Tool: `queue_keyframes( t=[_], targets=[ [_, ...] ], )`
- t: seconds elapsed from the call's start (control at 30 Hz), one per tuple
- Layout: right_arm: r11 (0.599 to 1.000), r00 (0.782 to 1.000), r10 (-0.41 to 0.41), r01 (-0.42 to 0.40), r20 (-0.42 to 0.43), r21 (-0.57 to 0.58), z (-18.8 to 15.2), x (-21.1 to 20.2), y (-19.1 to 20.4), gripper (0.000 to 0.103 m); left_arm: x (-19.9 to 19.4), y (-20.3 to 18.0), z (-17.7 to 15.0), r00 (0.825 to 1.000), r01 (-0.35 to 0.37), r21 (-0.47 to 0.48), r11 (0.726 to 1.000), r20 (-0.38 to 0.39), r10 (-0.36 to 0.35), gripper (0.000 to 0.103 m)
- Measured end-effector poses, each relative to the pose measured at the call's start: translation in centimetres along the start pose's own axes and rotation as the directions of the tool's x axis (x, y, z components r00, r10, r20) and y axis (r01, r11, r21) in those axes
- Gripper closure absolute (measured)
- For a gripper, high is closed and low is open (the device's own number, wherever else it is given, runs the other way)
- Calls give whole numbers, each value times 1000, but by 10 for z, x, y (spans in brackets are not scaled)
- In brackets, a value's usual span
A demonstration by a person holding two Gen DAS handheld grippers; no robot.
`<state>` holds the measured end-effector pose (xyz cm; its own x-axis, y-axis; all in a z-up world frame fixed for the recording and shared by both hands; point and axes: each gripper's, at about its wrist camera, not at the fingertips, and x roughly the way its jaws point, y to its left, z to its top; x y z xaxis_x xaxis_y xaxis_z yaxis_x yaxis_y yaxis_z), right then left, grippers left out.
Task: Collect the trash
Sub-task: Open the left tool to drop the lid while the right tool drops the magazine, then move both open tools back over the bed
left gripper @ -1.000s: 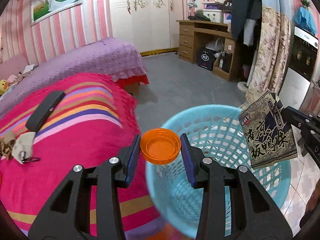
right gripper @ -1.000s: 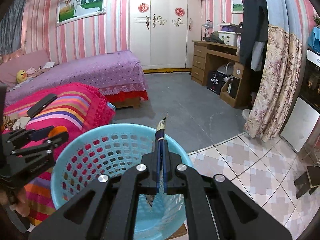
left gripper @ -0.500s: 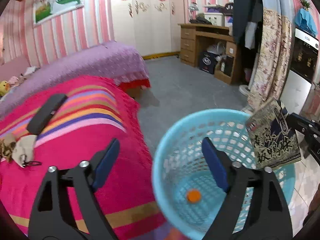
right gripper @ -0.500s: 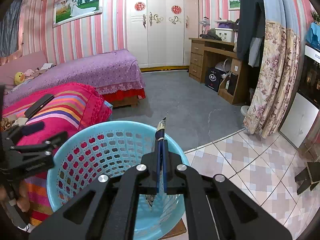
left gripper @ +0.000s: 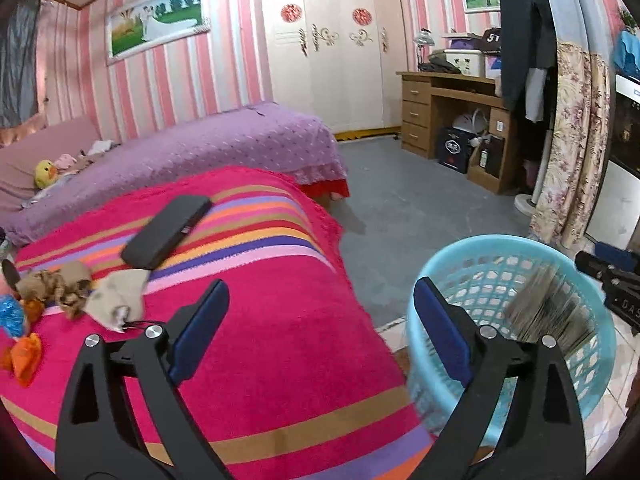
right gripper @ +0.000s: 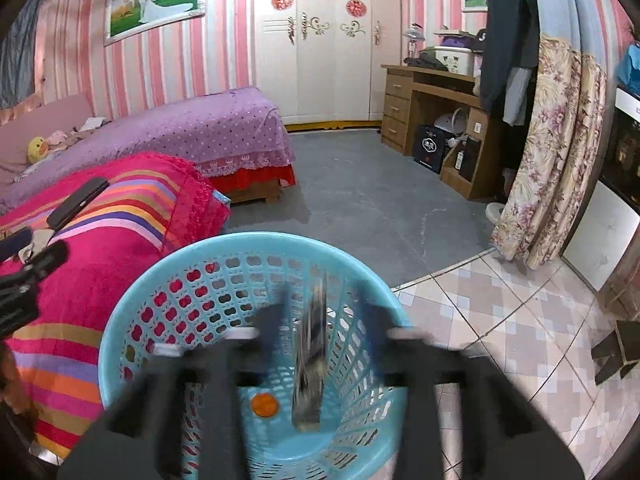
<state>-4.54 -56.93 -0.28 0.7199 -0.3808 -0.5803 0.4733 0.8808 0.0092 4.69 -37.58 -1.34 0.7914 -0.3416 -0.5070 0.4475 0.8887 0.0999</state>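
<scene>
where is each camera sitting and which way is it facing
Left wrist: rides the left gripper, angled down over the striped blanket; its open jaws, just opened wider, hold nothing; the right gripper shows at the right edge.
Right wrist: rides the right gripper, angled down into the blue basket; its blurred jaws have just opened, with the snack packet loose between them and the orange lid on the basket's bottom.
Shared: basket, packet, blanket, purple bed, wardrobe, desk.
</scene>
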Motion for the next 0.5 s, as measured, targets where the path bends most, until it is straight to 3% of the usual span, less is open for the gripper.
queue_keyframes(
  t=[0.13, 0.2, 0.3, 0.5],
  targets=[
    [1000, 1000, -23, 23, 5, 11, 3, -3, 3, 40, -15, 20, -1, 999, -27, -6, 1000, 22, 27, 12],
    [999, 999, -46, 46, 22, 4, 4, -8, 10, 23, -25, 34, -2, 998, -50, -13, 999, 36, 50, 11],
    [999, 997, -54, 54, 53, -2, 7, -17, 22, 16, -40, 55, -3, 994, -89, -19, 996, 54, 90, 9],
    [1000, 994, -12, 12, 110, 1, 9, -44, 58, 14, -69, 113, -7, 979, -185, -35, 982, 79, 187, 9]
  ],
)
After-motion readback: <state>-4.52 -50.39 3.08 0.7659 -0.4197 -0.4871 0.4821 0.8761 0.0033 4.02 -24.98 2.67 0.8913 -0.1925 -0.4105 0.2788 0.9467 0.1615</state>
